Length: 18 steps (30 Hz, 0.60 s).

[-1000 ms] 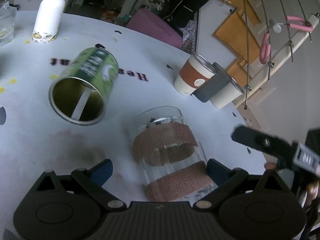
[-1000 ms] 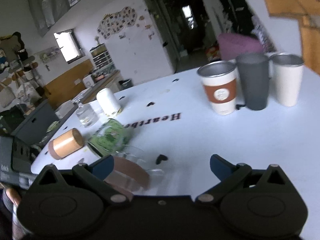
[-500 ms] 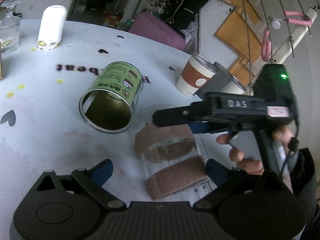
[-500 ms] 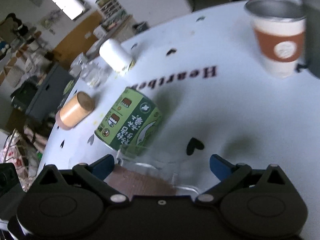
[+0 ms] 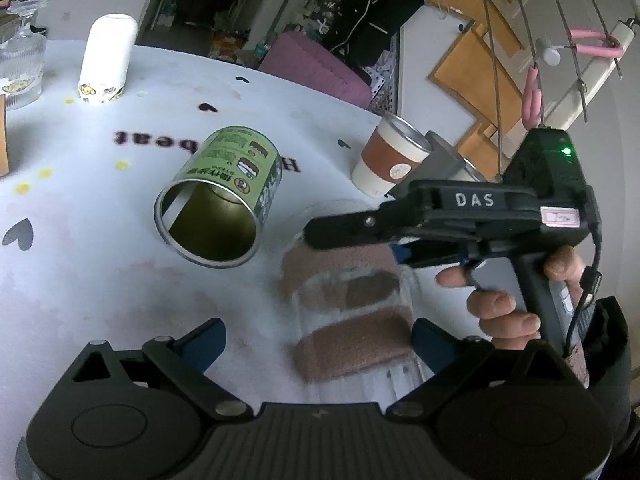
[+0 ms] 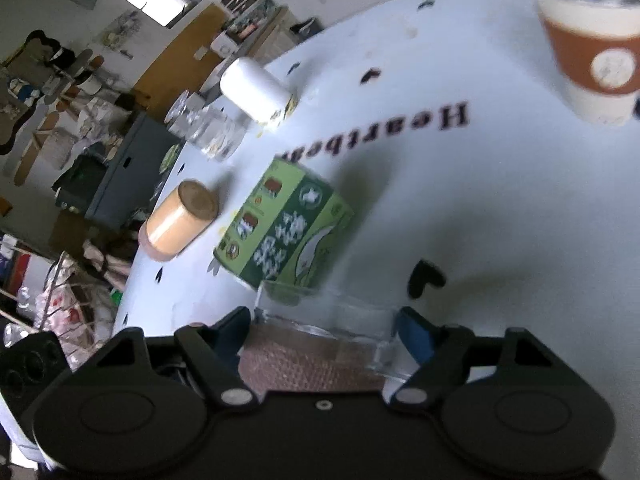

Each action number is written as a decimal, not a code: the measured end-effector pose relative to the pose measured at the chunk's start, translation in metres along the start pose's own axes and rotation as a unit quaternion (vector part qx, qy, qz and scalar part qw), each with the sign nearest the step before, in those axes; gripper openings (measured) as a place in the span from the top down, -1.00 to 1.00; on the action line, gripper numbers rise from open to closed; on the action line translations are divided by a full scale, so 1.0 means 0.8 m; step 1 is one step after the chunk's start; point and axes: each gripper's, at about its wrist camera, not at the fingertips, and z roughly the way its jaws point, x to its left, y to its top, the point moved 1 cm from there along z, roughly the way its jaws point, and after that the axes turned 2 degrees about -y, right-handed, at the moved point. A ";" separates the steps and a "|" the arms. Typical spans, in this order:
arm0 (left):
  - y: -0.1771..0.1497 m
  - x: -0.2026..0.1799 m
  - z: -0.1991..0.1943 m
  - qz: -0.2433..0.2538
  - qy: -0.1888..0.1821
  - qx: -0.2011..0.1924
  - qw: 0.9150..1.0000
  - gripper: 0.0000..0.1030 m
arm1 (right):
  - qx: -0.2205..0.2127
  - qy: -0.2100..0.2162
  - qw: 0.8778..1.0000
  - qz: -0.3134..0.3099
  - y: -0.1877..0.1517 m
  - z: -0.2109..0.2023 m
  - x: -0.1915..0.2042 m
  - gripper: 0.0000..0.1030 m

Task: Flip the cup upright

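A clear glass cup (image 5: 352, 300) with two brown tape bands lies on its side on the white table (image 5: 100, 280). My left gripper (image 5: 318, 338) is open just in front of it, and the cup lies toward its right finger. My right gripper (image 6: 324, 326) has come over the cup from the right and straddles the banded cup (image 6: 320, 344) with its jaws closing on the sides. In the left wrist view its body hides part of the cup. A green tin can (image 5: 220, 196) lies on its side to the left, open end toward me.
Three upright cups stand at the far right, led by a white cup with a brown sleeve (image 5: 390, 160). A white bottle (image 5: 106, 64), a glass jar (image 5: 20, 68) and a tan cylinder (image 6: 180, 220) stand at the far left. The table edge runs behind them.
My right gripper swung in from the right, dropped over the glass cup, and its jaws narrowed around it. The left gripper drew back slightly and stayed open.
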 end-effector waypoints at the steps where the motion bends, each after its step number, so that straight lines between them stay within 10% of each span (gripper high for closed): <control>1: 0.000 0.000 -0.001 -0.001 0.001 -0.002 1.000 -0.90 | -0.013 -0.010 1.000 -0.006 0.002 -0.006 0.002 -0.57; 9: -0.002 -0.002 -0.015 -0.003 0.038 -0.042 0.998 -0.90 | -0.101 -0.088 0.988 -0.077 0.017 -0.041 0.029 -0.55; 18: -0.015 -0.006 -0.033 0.004 0.072 -0.082 0.994 -0.90 | -0.184 -0.202 0.943 -0.191 0.038 -0.049 0.077 -0.53</control>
